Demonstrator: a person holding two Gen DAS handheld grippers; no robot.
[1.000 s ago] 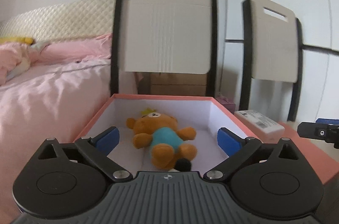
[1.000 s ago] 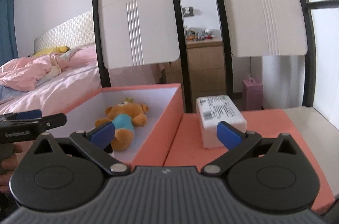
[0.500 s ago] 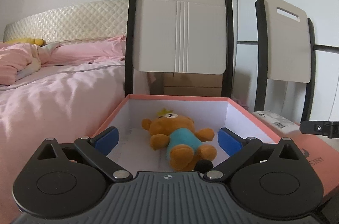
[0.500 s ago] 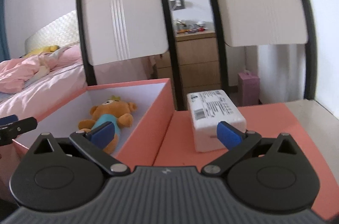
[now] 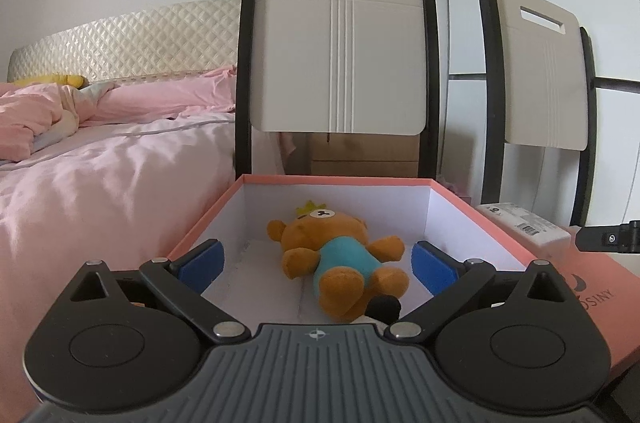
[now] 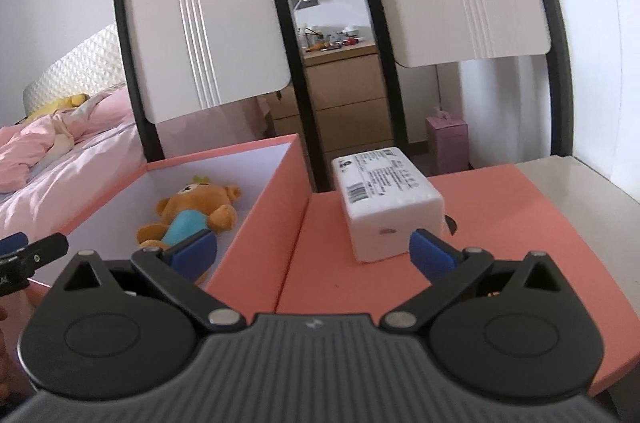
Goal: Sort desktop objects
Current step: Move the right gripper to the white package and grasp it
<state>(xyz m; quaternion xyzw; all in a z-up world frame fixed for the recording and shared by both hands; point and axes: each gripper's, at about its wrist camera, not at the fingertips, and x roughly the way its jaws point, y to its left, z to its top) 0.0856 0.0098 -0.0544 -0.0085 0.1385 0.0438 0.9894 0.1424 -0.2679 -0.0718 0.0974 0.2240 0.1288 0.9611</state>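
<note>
We held the left gripper [image 5: 318, 259] wide open and empty over the near edge of the coral storage box [image 5: 472, 211], where the plush bear [image 5: 340, 255] lay on its back on the white floor. Our right gripper [image 6: 312, 249] also gaped empty, its fingers spread. The white labelled package [image 6: 384, 199] sat outside, on the coral lid [image 6: 500, 207] just beside the box.

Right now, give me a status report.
Left tongs open, right tongs open, both empty. Plush bear lies in orange box; white packet on lid. Nothing blocking.
</note>
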